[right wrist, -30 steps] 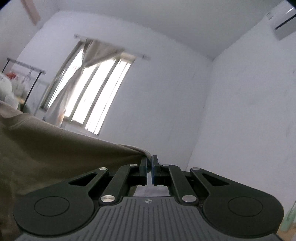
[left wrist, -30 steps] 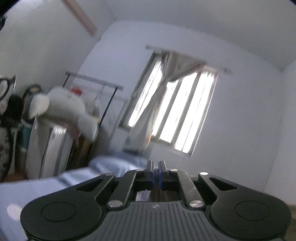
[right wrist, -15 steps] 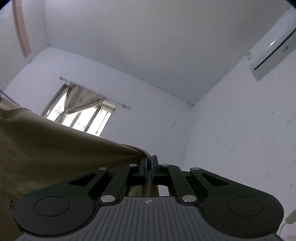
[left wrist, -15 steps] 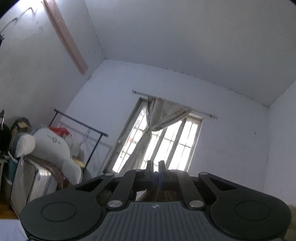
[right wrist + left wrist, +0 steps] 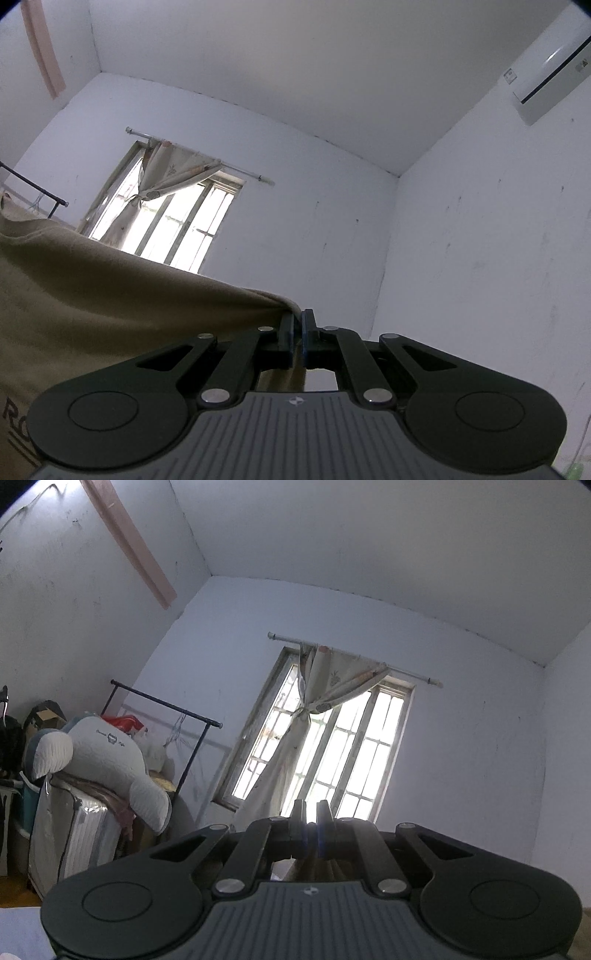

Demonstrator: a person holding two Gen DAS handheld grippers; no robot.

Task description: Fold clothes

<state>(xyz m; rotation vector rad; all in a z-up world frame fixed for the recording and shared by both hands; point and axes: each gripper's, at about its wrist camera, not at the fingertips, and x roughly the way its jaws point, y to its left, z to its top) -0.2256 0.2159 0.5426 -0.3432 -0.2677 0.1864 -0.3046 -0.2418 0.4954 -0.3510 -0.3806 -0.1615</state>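
Shirt (image 5: 325, 867) cloth, tan, showed only as a bunched strip beneath the left gripper (image 5: 310, 821), whose jaws were pressed together on it; beyond stood a window (image 5: 325, 753), a knotted curtain (image 5: 314, 709), a clothes rack (image 5: 166, 709) and a plush toy (image 5: 99, 757). From the right wrist, the right gripper (image 5: 297, 332) was clamped on the shirt's (image 5: 110, 295) edge, cloth hanging away leftward, with an air conditioner (image 5: 550, 70) high on the wall.

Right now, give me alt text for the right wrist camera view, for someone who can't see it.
The right gripper is shut on a corner of a tan garment, which spreads away to the left. Behind are white walls, a bright window with a tied-back curtain, and an air conditioner high on the right.
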